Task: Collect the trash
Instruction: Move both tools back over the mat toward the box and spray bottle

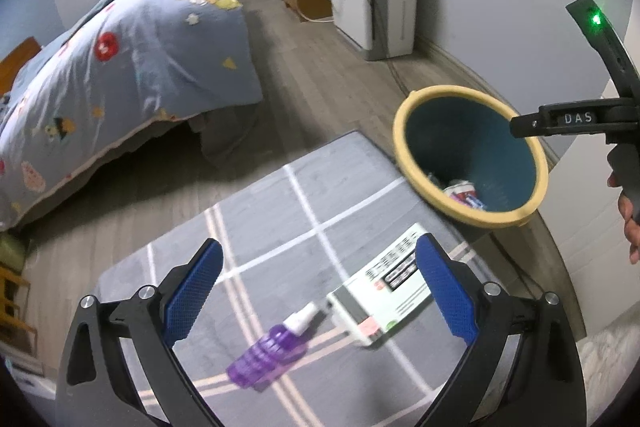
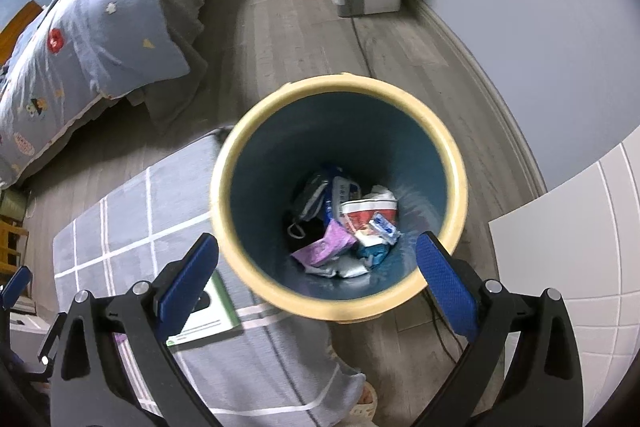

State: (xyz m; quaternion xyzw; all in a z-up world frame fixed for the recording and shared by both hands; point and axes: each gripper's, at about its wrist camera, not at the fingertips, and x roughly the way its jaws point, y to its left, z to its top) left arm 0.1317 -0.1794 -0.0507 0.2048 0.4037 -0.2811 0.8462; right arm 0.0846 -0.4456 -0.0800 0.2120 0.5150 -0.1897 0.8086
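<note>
- Left claw (image 1: 318,291) is spread wide and empty, tilted down over the grey rug (image 1: 280,227), where a purple spray bottle (image 1: 276,349) and a white box (image 1: 384,291) lie.
- Right claw (image 2: 318,283) gapes empty, looking straight down into the yellow-rimmed trash bin (image 2: 456,163), wrappers (image 2: 352,227) at its bottom.

Between the spread fingers of the left claw, one purple spray bottle (image 1: 272,351) and one white box (image 1: 384,291) are counted; one bin (image 2: 456,163) is seen ahead of the right claw, holding perhaps six scraps (image 2: 344,231).
</note>
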